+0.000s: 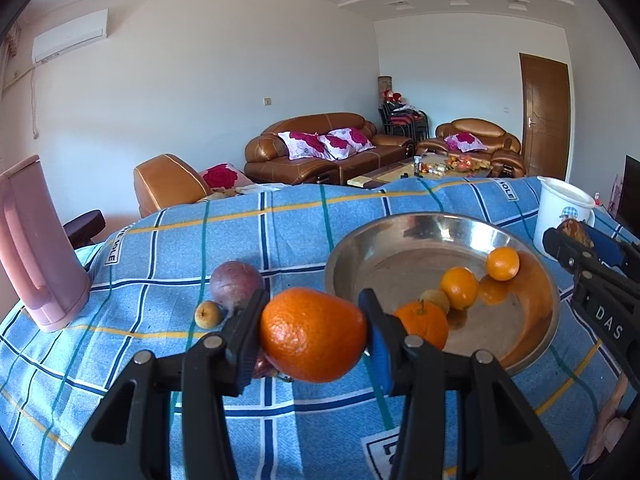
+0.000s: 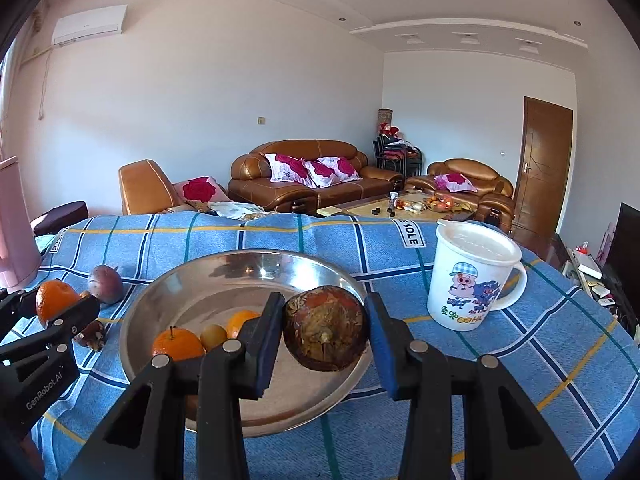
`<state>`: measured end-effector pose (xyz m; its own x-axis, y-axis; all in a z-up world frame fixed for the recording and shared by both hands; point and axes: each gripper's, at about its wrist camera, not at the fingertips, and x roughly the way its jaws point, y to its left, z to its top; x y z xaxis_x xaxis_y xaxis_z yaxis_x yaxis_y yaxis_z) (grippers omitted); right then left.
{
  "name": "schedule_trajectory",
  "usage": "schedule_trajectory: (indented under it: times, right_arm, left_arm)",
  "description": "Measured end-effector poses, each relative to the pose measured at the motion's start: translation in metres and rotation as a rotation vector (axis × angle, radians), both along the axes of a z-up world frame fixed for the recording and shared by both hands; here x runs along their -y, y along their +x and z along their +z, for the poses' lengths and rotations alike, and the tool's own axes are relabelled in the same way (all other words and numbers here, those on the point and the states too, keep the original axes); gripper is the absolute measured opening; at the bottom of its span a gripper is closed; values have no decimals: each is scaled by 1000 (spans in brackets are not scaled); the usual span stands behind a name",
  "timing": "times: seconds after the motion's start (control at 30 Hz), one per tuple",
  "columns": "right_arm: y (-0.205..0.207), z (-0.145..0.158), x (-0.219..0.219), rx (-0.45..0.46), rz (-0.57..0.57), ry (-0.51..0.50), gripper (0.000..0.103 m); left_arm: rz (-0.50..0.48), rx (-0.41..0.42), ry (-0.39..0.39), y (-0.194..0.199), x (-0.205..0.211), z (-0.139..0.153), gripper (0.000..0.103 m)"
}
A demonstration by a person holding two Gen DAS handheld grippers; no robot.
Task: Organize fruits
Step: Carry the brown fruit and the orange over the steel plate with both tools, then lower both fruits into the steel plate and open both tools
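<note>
My left gripper (image 1: 314,338) is shut on a large orange (image 1: 312,332), held above the blue checked cloth just left of the steel bowl (image 1: 400,248). The bowl holds a stemmed orange (image 1: 424,322), two small oranges (image 1: 459,287) and a small yellow-green fruit (image 1: 437,300). My right gripper (image 2: 326,334) is shut on a round brown fruit (image 2: 326,328) over the bowl's near right rim (image 2: 240,276). A purple fruit (image 1: 236,280) and a small yellow fruit (image 1: 207,314) lie on the cloth to the bowl's left.
A pink jug (image 1: 36,248) stands at the table's left end. A white lidded mug (image 2: 472,276) with a cartoon print stands right of the bowl. Another small brown fruit (image 2: 92,336) lies under the left gripper (image 2: 52,306). Sofas and a coffee table are behind.
</note>
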<state>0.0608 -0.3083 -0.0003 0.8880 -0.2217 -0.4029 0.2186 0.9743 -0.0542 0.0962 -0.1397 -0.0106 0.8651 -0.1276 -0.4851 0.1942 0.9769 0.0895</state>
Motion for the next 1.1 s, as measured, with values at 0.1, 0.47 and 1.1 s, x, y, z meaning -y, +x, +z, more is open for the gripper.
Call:
schedule_trajectory:
  times: [0.1,0.47,1.1]
  right_arm:
    - [4,0,7,-3,-14,11,43]
    - [27,-6,7,-67,69,36,43]
    - [66,-30,4,-289,205,136,43]
  left_arm:
    - [-8,-5,-4,6,9,0,48]
    - [1,-45,-14,47,30,-4,48]
    - [-25,-176,46,97,63,-19,48]
